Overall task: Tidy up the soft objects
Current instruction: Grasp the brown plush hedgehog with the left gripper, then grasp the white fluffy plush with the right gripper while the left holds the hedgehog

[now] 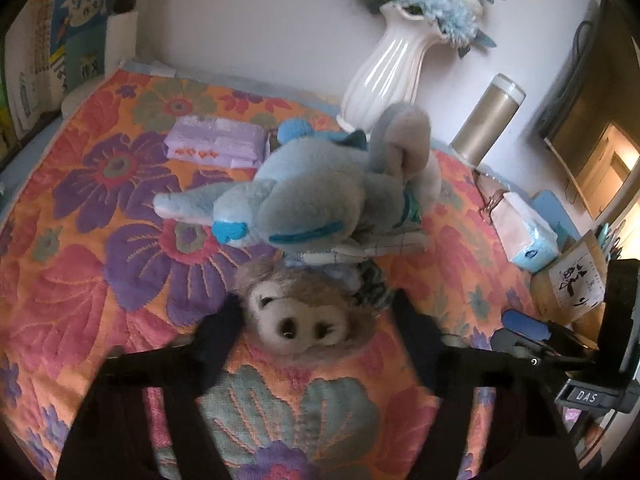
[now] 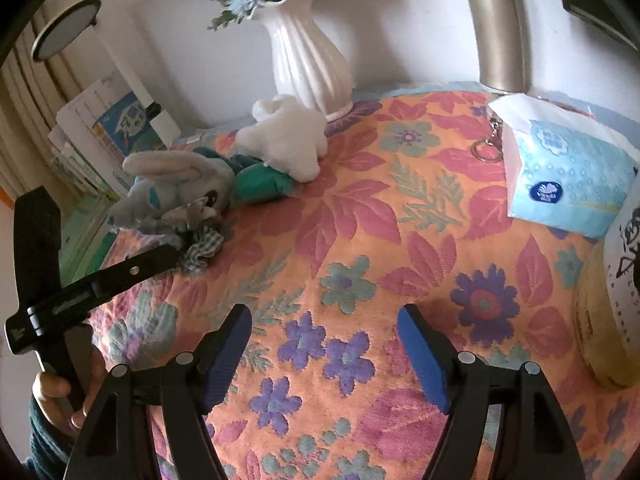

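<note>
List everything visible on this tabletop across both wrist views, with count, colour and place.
brown plush toy: 1, brown, between left gripper fingers
elephant plush: 1, grey-blue, behind it
white plush: 1, white, by vase
vase: 1, white, blue flowers, at wall
tumbler: 1, gold, at wall
tissue pack: 1, blue-white, right side
purple pack: 1, lilac, far left
keyring: 1, metal, beside tissues
floral cloth: 1, orange, covering table
left gripper: around brown toy
right gripper: open, empty

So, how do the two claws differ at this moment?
The left claw has its fingers on either side of the brown plush head; the right claw has only the floral cloth between its fingers. The left one is blurred, the right one sharp. Both point down at the table.
</note>
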